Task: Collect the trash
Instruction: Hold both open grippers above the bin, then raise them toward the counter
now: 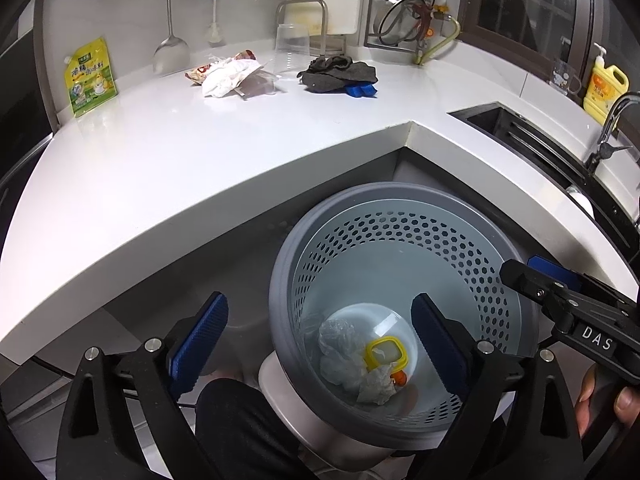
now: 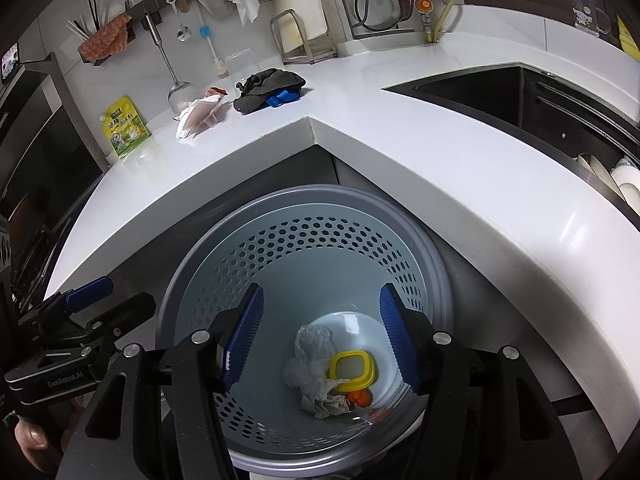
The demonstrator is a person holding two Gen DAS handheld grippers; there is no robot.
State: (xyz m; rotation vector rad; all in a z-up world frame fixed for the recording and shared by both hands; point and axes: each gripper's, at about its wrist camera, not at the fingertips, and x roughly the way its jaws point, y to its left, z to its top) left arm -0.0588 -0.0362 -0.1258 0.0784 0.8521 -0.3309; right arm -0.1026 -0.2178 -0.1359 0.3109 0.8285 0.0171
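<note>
A grey perforated trash bin (image 1: 400,216) (image 2: 304,208) stands on the floor below the counter corner. Inside lie crumpled tissue (image 1: 340,356) (image 2: 310,372), a yellow square lid (image 1: 386,354) (image 2: 352,370) and an orange scrap (image 2: 358,398). My left gripper (image 1: 320,344) is open and empty above the bin's left rim. My right gripper (image 2: 320,336) is open and empty over the bin's mouth. On the white counter (image 1: 200,152) lie a crumpled snack wrapper with white tissue (image 1: 226,74) (image 2: 198,114).
A clear plastic cup (image 1: 291,50), a dark cloth (image 1: 340,74) (image 2: 268,88) over a blue object, and a yellow-green seasoning pouch (image 1: 90,76) (image 2: 126,126) sit on the counter. A black sink (image 2: 520,96) lies right. Utensils hang on the wall.
</note>
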